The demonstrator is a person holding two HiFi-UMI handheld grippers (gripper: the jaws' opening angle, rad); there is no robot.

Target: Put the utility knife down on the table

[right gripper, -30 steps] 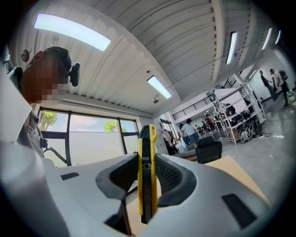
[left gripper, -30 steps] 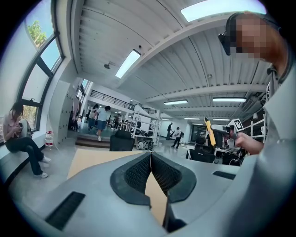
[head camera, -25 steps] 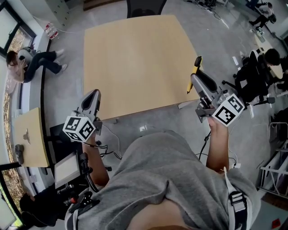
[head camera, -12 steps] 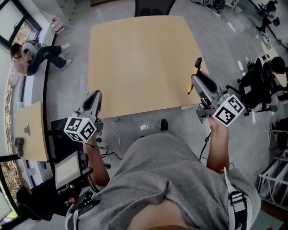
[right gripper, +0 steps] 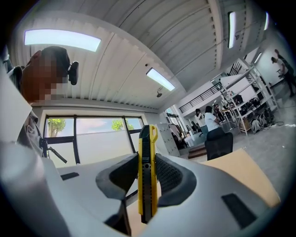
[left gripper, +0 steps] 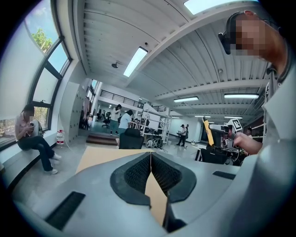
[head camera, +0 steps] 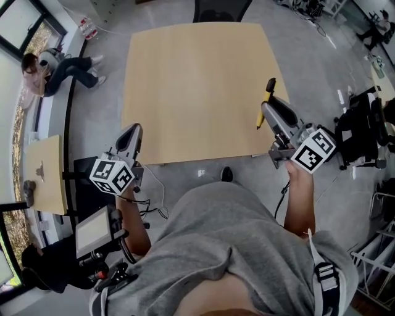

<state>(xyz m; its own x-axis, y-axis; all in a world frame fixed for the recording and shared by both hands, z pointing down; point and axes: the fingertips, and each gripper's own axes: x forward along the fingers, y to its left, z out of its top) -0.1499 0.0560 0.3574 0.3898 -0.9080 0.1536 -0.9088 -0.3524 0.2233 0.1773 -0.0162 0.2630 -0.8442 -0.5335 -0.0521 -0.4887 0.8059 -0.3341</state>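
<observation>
A yellow and black utility knife [right gripper: 147, 171] stands upright between the jaws of my right gripper [right gripper: 148, 178], which is shut on it. In the head view the utility knife [head camera: 266, 102] hangs over the right edge of the light wooden table [head camera: 197, 86], with the right gripper [head camera: 270, 110] just off the near right corner. My left gripper [head camera: 134, 131] sits at the table's near left corner; in the left gripper view the left gripper [left gripper: 151, 172] has its pads pressed together with nothing in them.
A black chair [head camera: 221, 10] stands at the table's far side. A person [head camera: 52, 69] sits by the window on the left. A smaller wooden table [head camera: 42, 176] is at the left, and black equipment [head camera: 361, 133] sits right of the table.
The whole scene has drifted a little in the head view as the head moved. Both grippers keep their places by the table's near corners, the knife still held.
</observation>
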